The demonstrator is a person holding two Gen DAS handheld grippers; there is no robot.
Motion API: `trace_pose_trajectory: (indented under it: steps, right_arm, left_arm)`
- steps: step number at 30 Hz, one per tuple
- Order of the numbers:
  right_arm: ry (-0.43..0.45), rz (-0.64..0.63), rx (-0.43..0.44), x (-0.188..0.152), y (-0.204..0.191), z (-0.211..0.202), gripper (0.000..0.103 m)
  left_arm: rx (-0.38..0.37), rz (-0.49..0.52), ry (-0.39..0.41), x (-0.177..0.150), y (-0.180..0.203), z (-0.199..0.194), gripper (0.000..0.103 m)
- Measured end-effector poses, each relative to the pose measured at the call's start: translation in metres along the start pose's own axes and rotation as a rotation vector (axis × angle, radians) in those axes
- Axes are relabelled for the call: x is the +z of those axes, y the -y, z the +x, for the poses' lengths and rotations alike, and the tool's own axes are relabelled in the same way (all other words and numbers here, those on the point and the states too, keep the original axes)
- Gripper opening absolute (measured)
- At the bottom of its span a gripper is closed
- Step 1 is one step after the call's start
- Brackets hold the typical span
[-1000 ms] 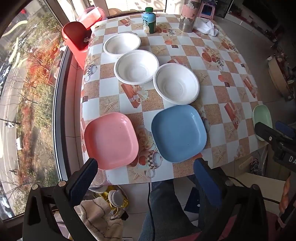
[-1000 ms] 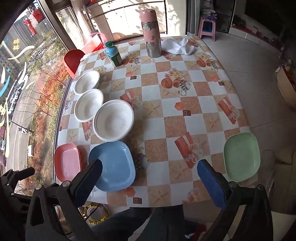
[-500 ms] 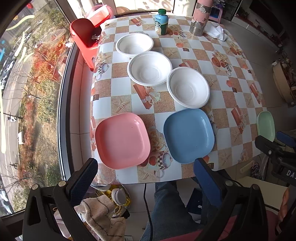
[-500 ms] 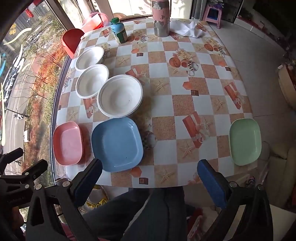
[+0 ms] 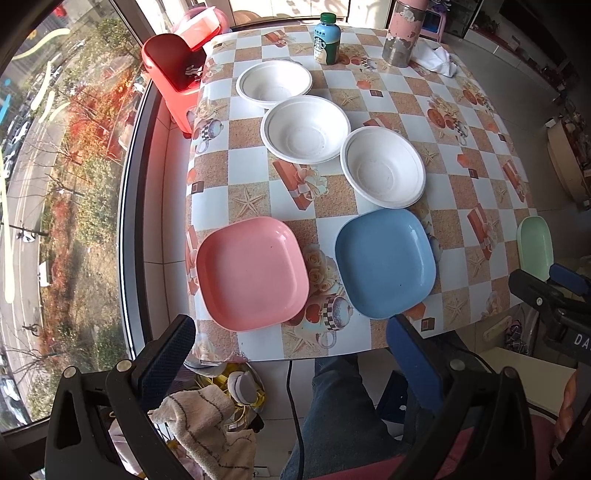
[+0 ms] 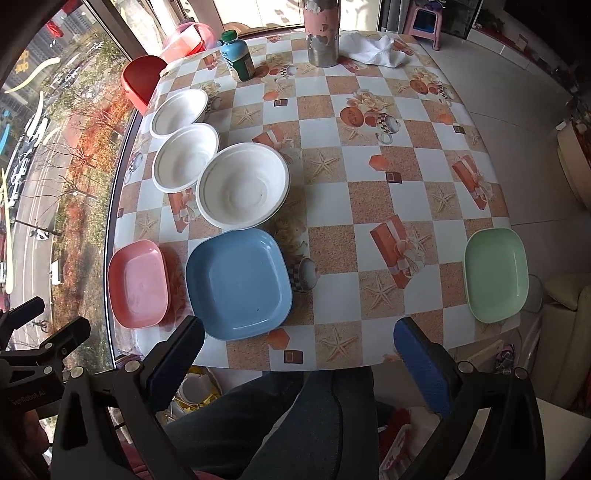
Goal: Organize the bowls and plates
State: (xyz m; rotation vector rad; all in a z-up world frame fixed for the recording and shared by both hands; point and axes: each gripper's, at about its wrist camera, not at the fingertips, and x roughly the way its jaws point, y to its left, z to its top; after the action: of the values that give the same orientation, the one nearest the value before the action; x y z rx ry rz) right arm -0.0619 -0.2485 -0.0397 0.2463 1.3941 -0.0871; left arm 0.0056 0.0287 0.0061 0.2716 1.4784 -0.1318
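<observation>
Overhang is the first hazard: the pink square plastic plate (image 5: 252, 272) lies near the counter's (image 5: 458, 177) front left corner, and the pale green square plastic plate (image 6: 495, 274) lies at the front right edge, well apart from the rest. A careless nudge from either gripper could push one off onto the floor. The blue square plastic plate (image 5: 385, 261) lies between them, just beside the pink one, its far edge very close to or touching the nearest of three white round bowls (image 5: 382, 171). Lifting that plate steeply could knock the bowl. The middle white bowl (image 5: 305, 129) and the far white bowl (image 5: 274, 83) run diagonally back toward a green-capped bottle (image 5: 326, 39) and a pink and metal flask (image 5: 402, 35), which a long reach might topple.

Neither gripper holds anything. The left gripper (image 5: 291, 345) hovers off the counter's front edge below the pink and blue plates, jaws wide apart; the right gripper (image 6: 299, 345) hovers off the edge further right, jaws likewise spread. Nothing is stacked yet, so I judge the sorting is at its start.

The right wrist view shows the whole green plate and the bare right half of the counter; the left wrist view catches only a sliver of that plate. The left view shows the pink plate full on, and a red plastic chair (image 5: 173, 70) against the counter's far left corner.
</observation>
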Motion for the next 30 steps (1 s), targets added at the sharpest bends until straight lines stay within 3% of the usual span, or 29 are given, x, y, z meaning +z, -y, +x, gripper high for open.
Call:
trace_pose_trajectory:
  steps: [2,3,4,16,24,30]
  right_arm:
    - [-0.006,0.005,0.007,-0.0011,0.0007,0.0013,0.103]
    - [-0.008,0.009,0.009,-0.0012,0.0011,0.0018,0.103]
    - [-0.007,0.012,0.01,-0.0011,0.0013,0.0018,0.103]
    - [-0.012,0.026,0.01,0.0004,0.0058,0.002,0.103]
    - [-0.012,0.024,0.012,0.0005,0.0062,0.002,0.103]
    - [-0.011,-0.004,0.01,0.007,0.003,0.0026,0.103]
  left_arm:
    - [0.002,0.001,-0.002,-0.0002,-0.0004,0.0,0.103]
    - [-0.023,-0.012,0.074,-0.0025,-0.0013,0.004,0.103]
    - [-0.023,-0.013,0.077,-0.0029,-0.0015,0.0043,0.103]
    - [0.045,0.017,0.014,0.0019,0.0029,-0.0035,0.103]
    - [-0.015,-0.026,0.027,0.0032,-0.0032,0.0024,0.103]
    - [-0.017,-0.054,0.026,0.0066,-0.0033,0.0028,0.103]
